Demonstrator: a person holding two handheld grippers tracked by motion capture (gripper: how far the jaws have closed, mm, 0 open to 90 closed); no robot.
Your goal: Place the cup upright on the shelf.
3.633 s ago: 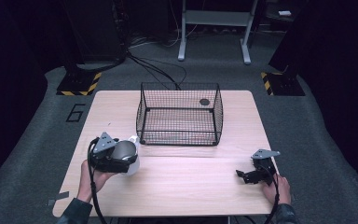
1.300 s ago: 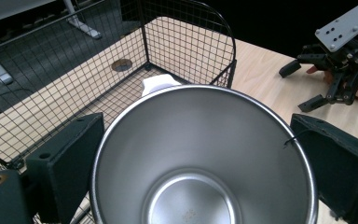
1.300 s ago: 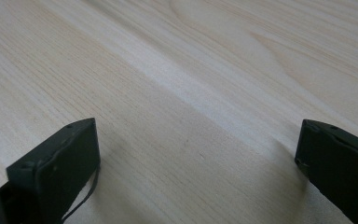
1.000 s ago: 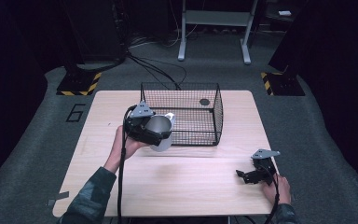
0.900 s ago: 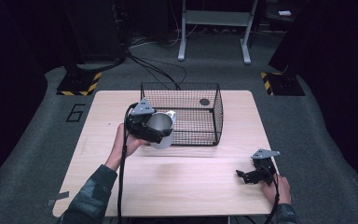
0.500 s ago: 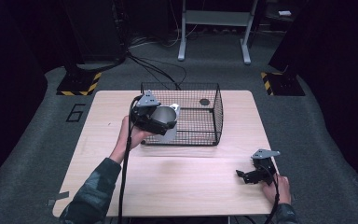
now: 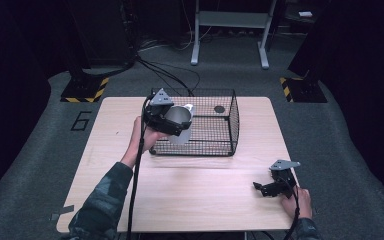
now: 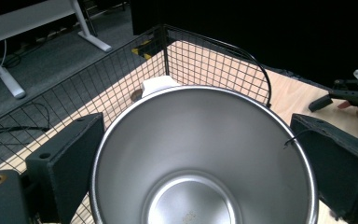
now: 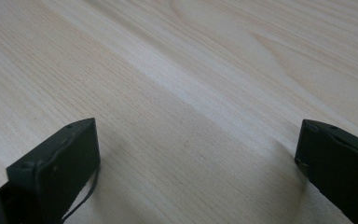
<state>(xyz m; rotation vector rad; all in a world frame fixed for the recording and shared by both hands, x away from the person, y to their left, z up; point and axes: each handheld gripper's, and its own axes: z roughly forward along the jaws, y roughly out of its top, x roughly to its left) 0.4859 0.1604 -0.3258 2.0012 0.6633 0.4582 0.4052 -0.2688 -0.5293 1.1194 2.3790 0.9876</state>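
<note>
Nearest the person, the right gripper point(image 7: 272, 187) lies low on the table point(image 7: 205, 200) by its near right corner, held in the right hand point(image 7: 296, 201). Its jaws stand wide apart with nothing between them; in the right gripper view they frame bare pale wood point(image 9: 191, 93).

Farther in, on the left, the left hand point(image 7: 147, 137) holds the left gripper point(image 7: 172, 122) raised above the table at the near left corner of the basket point(image 7: 230, 125). Its jaws clamp a steel cup point(image 7: 177, 120) from both sides, each pad pressed against the cup's outer wall just under the rim. In the left gripper view the cup point(image 8: 200, 158) opens toward the camera, showing a shiny, empty inside and a round bottom. A small white part point(image 8: 156, 85) sticks out at the cup's far rim; what it is cannot be told. In the high view the cup is tilted, and it overlaps the basket's left wall and near edge; whether it touches the wire cannot be told.

The basket point(image 8: 205, 56) is black wire, open on top, standing on the far middle of the table. A small dark round thing point(image 7: 219, 109) lies on its floor toward the far right corner.

Beyond the table are grey floor, cables point(image 7: 170, 75) and a white frame's legs point(image 7: 230, 30).
</note>
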